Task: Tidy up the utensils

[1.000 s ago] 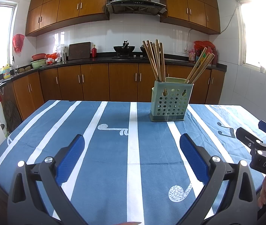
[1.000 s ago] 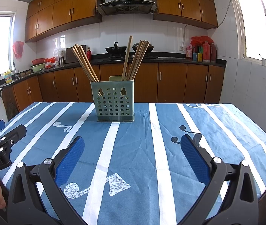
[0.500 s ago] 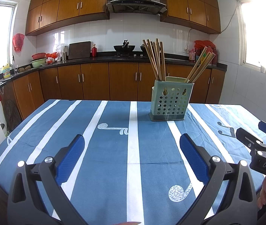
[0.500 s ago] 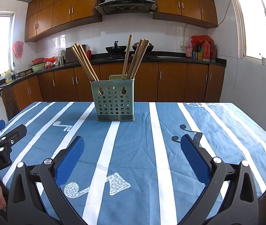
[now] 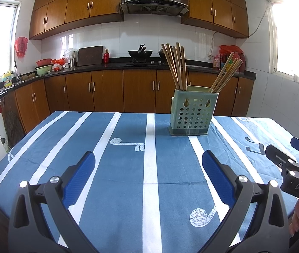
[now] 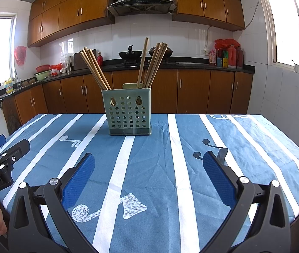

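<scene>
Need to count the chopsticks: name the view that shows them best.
Right wrist: the holder sits nearly centred, the chopsticks fanned into separate groups. Left wrist shows them off to the right, more bunched.

We hold our left hand-held gripper (image 5: 148,176) and right hand-held gripper (image 6: 148,176) side by side, both level, jaws spread wide and empty.

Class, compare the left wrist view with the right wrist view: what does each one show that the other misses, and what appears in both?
Only the left wrist view shows the right gripper from the side. Only the right wrist view shows the left gripper from the side. Both show the green utensil holder standing upright on the blue striped tablecloth, wooden chopsticks leaning in it, and that camera's own gripper open and empty.
</scene>
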Demonstrator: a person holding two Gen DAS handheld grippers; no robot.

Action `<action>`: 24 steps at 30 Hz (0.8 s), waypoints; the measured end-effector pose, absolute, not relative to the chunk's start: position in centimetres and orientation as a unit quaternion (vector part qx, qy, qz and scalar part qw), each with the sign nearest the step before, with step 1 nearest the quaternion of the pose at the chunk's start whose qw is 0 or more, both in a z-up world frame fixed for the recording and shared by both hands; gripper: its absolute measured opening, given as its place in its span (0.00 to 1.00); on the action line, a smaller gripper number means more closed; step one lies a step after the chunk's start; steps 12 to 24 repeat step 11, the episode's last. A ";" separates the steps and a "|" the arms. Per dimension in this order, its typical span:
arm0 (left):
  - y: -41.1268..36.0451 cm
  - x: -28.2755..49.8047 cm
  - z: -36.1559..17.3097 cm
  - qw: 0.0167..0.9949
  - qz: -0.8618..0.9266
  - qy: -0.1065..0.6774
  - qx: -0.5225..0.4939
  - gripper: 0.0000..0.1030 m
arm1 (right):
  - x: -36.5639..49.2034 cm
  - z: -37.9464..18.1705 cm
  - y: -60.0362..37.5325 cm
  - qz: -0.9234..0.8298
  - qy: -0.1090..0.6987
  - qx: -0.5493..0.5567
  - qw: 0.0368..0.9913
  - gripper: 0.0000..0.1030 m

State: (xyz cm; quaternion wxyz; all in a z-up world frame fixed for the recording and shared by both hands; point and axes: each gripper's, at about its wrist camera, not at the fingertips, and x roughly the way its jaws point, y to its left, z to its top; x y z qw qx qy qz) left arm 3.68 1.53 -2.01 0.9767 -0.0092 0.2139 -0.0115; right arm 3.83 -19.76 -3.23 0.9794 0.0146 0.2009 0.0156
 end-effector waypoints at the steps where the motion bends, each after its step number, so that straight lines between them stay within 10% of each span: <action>1: 1.5 3.6 -2.0 0.977 -0.011 0.214 -0.010 0.96 | 3.7 -3.3 -19.7 0.016 0.201 0.015 0.979 0.98; 24: 1.5 3.7 -1.8 0.975 -0.011 0.220 -0.011 0.96 | 3.9 -3.1 -19.9 0.016 0.201 0.015 0.979 0.98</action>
